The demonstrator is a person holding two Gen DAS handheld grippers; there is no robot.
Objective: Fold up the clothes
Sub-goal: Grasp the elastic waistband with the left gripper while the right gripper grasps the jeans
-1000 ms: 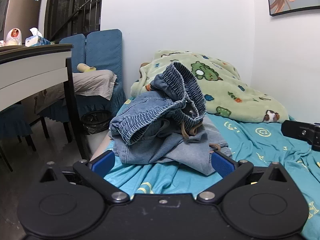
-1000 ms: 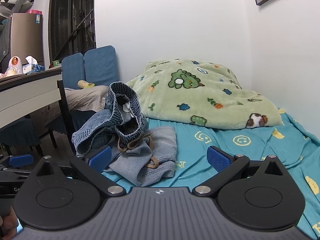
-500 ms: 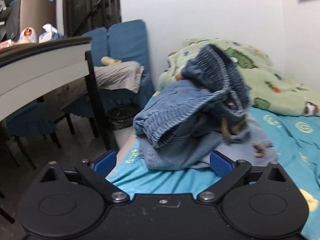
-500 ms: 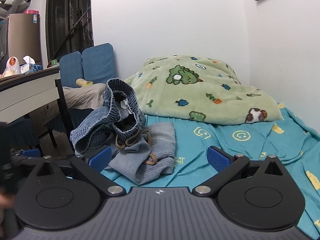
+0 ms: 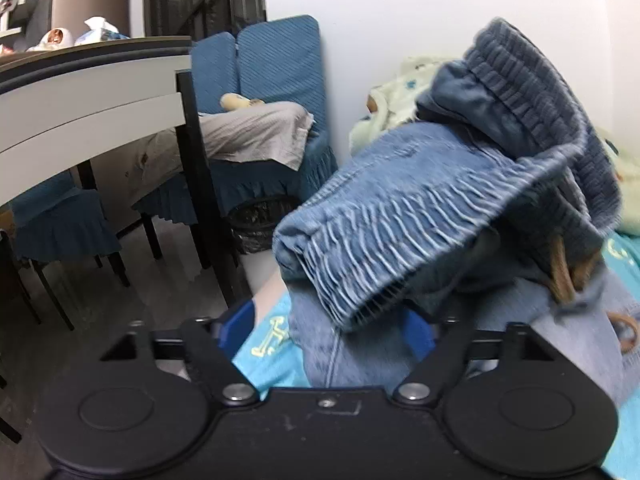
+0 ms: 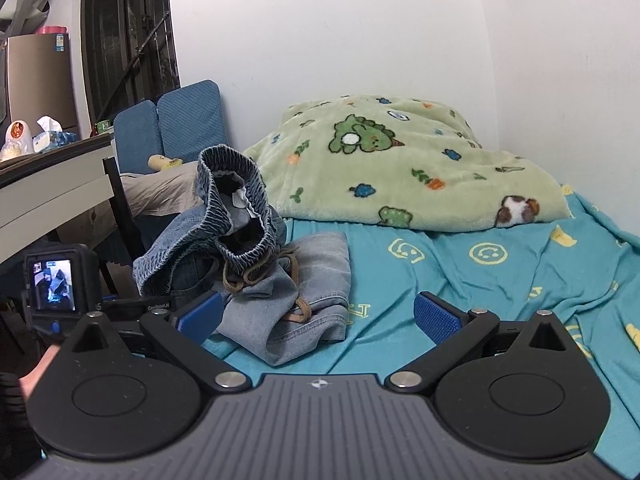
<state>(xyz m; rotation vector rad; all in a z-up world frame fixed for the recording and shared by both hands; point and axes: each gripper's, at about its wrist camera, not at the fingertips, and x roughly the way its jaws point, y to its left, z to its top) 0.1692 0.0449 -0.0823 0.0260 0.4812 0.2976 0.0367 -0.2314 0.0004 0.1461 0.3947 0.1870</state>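
A: Status on the denim heap (image 6: 256,264)?

B: Crumpled on the teal bedsheet (image 6: 500,280) near the bed's edge. Dark ribbed elastic waistband (image 6: 236,208) stands up on top, lighter-wash denim leg (image 6: 304,296) lies flat under it, tan drawstring (image 6: 260,276) spills across. It may be more than one garment; I cannot tell. Not folded as it lies.

A: Left gripper (image 5: 326,328)?

B: Jaws wide apart, holding nothing. The lower denim and the sheet's edge sit between the blue pads, and the shirred waistband (image 5: 384,232) overhangs just above and ahead. The frame is motion-blurred, so contact is unclear.

A: Right gripper (image 6: 316,316)?

B: Also spread wide and holding nothing. The heap is ahead, off its left pad (image 6: 200,314); bare sheet lies in front of the right pad. The green cartoon blanket (image 6: 400,168) is far ahead.

A: So what's the grab?

B: My judgement: the left is lined up for the waistband. Take one layer of that elastic edge, not the whole bunch and not the sheet below. Come in slightly higher than the pads sit now, since the sheet is right between them.

A: Risks?

B: The drawstring could snag a pad, and the heap is close to the bed edge, so pull toward the open sheet ahead of the right gripper and spread it flat there. The right should take the opposite end of the waistband so it hangs even.
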